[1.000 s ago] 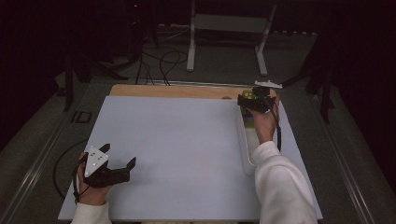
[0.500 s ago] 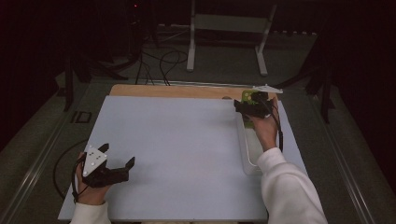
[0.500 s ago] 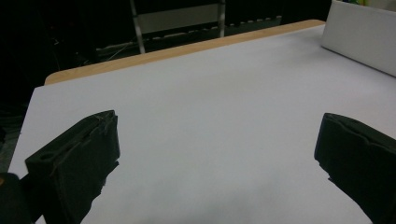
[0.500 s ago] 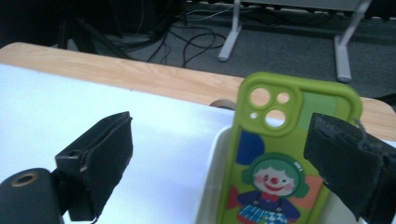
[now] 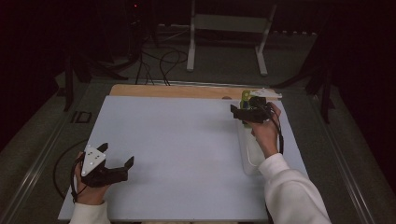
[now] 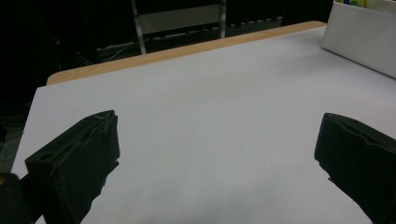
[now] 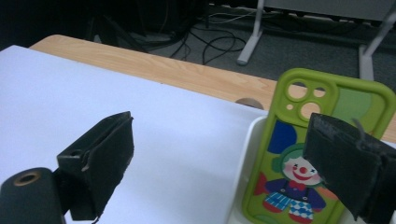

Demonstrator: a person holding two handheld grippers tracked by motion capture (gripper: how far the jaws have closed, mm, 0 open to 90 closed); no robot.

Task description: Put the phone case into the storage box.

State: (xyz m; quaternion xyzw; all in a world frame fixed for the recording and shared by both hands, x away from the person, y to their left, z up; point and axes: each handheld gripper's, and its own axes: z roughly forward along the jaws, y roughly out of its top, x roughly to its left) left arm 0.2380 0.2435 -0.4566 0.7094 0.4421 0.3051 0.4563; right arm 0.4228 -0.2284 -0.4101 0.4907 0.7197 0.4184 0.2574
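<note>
A green phone case (image 7: 299,154) with a clown picture and camera cut-outs stands on end in the far end of a white tray (image 7: 246,140). In the high view the phone case (image 5: 245,95) pokes up just beyond my right gripper (image 5: 236,112). My right gripper (image 7: 223,126) is open, with its right jaw in front of the case and nothing held between the jaws. Near the front left corner, my left gripper (image 5: 116,155) sits low over the white sheet. In its own view the left gripper (image 6: 219,121) is open over bare sheet.
A white sheet (image 5: 177,154) covers most of a wooden table (image 5: 177,91). The long tray (image 5: 247,156) lies along the sheet's right side, and the tray (image 6: 359,37) is far right in the left gripper view. Cables and a metal stand (image 5: 224,28) lie beyond the table.
My right gripper has drawn back from the tray's far end toward the person and slightly left. The left gripper has barely shifted.
</note>
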